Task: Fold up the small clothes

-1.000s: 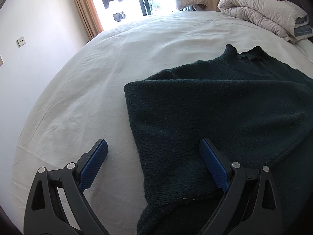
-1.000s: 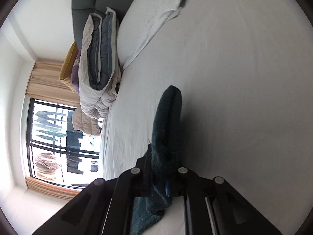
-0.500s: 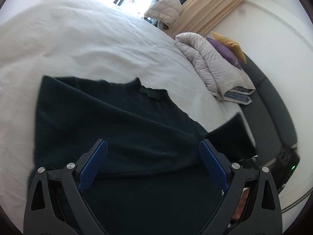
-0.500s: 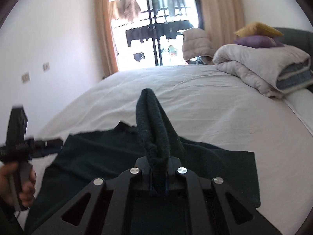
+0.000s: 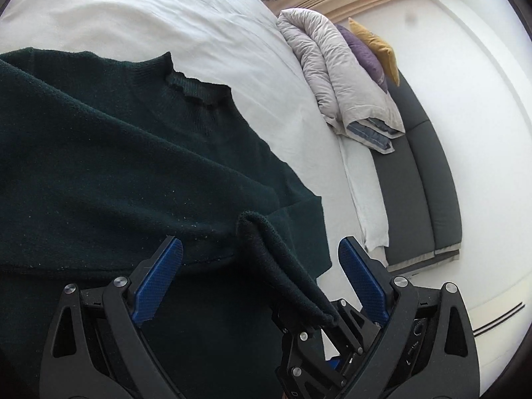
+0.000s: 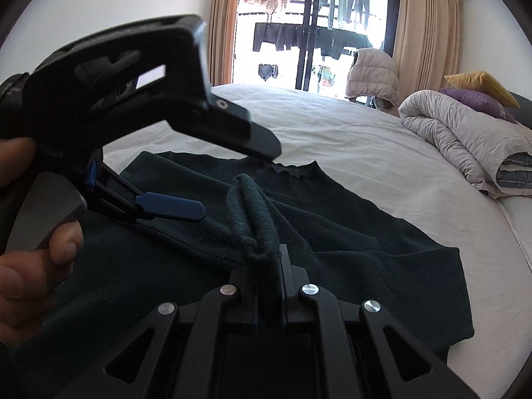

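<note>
A dark green knit sweater (image 5: 116, 173) lies spread on the white bed (image 5: 166, 16), collar toward the window. My right gripper (image 6: 267, 266) is shut on a bunched sleeve (image 6: 254, 212) of the sweater and holds it up above the garment. The sleeve also shows in the left wrist view (image 5: 279, 266), standing between my left fingers. My left gripper (image 5: 261, 266) is open, hovering low over the sweater. It shows in the right wrist view (image 6: 173, 207) at left, held by a hand.
A rolled grey duvet (image 6: 465, 146) with purple and yellow pillows (image 6: 478, 93) lies at the bed's right side. A dark sofa (image 5: 422, 179) stands beside the bed. A window with curtains (image 6: 316, 26) is at the far end.
The right gripper has carried the sleeve over the sweater's body. The left gripper has swung right, so the held sleeve now stands between its open fingers.
</note>
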{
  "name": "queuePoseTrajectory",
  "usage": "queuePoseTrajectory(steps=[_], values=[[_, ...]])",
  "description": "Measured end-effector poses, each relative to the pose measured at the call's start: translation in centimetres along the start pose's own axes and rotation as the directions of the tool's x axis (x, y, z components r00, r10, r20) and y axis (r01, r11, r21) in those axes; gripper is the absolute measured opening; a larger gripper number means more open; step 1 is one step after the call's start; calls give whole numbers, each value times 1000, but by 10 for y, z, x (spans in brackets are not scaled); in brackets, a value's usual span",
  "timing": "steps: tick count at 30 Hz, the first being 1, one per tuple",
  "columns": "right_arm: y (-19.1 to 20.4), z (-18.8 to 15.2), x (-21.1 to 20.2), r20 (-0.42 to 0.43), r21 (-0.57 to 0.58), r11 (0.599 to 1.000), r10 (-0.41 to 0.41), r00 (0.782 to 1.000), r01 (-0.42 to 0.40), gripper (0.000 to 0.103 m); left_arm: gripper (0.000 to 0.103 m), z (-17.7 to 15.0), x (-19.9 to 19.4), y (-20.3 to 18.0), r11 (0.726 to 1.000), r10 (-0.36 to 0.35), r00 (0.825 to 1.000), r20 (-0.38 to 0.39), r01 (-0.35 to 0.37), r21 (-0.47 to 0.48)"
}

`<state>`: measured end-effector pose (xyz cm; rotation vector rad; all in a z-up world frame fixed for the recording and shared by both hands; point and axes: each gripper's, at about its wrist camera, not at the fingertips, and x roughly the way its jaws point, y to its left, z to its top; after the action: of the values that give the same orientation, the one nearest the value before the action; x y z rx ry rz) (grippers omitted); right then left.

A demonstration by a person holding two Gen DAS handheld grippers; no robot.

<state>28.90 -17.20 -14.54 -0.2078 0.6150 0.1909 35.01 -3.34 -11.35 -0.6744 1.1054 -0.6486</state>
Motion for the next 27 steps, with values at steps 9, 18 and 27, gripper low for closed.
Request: queuePoseTrajectory(steps=[9,18,27], values=[[13,-7,-4,-12,-18,999,49,999,-50,45,23,-6,37,17,999,-11,995,-103,6,-42],[-60,-50,-50,-24,316,940,142,990,-127,57,9,-3,28,19,1000,16,1000,-27,-16,-16],[-180,-112,-19,117,882,398,332,936,-251,59,8,15,-20,-6,997,49,996,72,-53,58]])
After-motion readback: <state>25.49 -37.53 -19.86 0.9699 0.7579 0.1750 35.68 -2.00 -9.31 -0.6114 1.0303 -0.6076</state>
